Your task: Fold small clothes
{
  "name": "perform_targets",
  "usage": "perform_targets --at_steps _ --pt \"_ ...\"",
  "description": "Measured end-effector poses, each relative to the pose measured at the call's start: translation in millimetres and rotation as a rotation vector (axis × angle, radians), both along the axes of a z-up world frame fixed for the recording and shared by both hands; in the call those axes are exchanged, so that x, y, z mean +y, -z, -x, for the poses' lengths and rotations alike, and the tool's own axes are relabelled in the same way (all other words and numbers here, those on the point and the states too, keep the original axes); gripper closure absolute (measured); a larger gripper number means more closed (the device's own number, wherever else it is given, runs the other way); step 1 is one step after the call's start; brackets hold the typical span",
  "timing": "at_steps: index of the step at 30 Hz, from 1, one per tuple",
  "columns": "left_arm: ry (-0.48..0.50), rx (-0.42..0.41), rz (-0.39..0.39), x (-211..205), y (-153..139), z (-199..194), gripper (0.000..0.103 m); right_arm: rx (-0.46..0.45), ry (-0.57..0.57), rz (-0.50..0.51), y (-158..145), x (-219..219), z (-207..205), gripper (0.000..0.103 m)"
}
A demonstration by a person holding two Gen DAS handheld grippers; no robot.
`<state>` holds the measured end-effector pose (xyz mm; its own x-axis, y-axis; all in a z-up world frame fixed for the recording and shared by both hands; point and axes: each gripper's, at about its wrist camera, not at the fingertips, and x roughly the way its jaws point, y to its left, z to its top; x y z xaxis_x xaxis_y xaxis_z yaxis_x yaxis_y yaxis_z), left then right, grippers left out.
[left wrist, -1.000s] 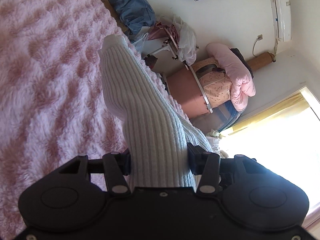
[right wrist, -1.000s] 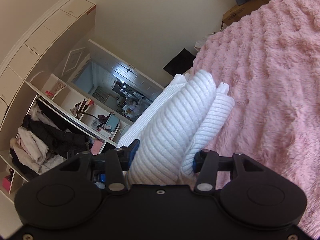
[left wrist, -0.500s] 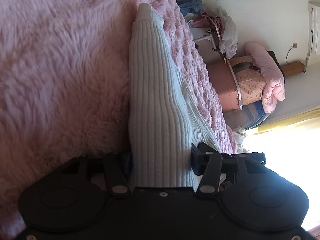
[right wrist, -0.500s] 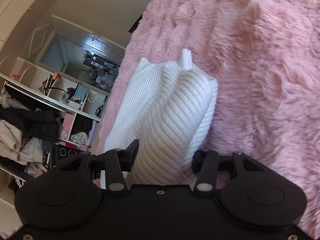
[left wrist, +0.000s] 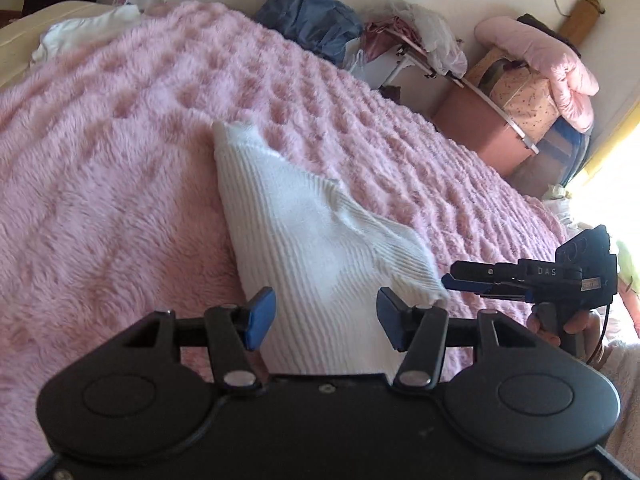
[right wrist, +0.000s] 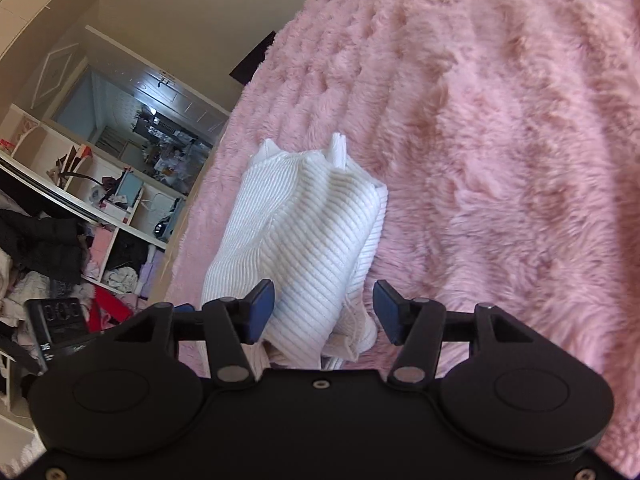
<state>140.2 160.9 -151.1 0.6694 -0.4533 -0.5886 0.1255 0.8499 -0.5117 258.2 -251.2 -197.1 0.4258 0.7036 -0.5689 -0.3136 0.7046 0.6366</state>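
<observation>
Both the left gripper (left wrist: 326,322) and right gripper (right wrist: 323,311) are hovering, fingers apart, over the folded white knit garment (left wrist: 316,248) lying on the pink bed (left wrist: 120,200); pressing its layers flat seems wise.

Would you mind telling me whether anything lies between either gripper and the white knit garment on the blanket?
Nothing visible does. The white knit garment lies directly between the open fingers of the left gripper and likewise the right gripper, on the pink blanket.

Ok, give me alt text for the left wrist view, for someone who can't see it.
A folded white ribbed garment lies on a fluffy pink blanket, between the open blue-padded fingers of the left gripper. The right gripper, held in a hand, points at the garment's corner from the right.
</observation>
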Motion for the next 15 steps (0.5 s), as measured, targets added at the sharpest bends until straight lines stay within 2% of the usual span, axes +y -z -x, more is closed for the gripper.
perform_targets --at_steps 2,5,6,7,8,10,15 --pt "0.005 -0.029 -0.004 -14.6 -9.0 13.4 0.043 -0.148 0.015 0.083 -25.1 7.2 21.9 0.046" --pt "-0.003 -0.034 -0.029 -40.1 -11.0 24.4 0.043 -0.378 -0.057 0.215 -50.8 38.5 54.4 0.047" --pt "-0.002 -0.04 -0.044 -50.0 -10.8 26.2 0.043 -0.427 -0.092 0.246 -54.7 50.0 61.3 0.054" --pt "-0.003 -0.048 -0.073 -61.1 -9.7 26.0 0.043 -0.437 -0.121 0.257 -55.1 59.2 64.5 0.058" --pt "-0.013 -0.056 -0.115 -70.7 -6.0 27.7 0.043 -0.435 -0.132 0.259 -52.8 65.4 65.7 0.067" --pt "-0.037 -0.051 -0.162 -86.9 5.6 28.8 0.043 -0.435 -0.129 0.3 -42.8 79.7 65.4 0.071" --pt "-0.049 0.057 -0.12 -102.2 43.2 25.5 0.043 -0.414 -0.088 0.43 -13.1 94.9 57.1 0.077"
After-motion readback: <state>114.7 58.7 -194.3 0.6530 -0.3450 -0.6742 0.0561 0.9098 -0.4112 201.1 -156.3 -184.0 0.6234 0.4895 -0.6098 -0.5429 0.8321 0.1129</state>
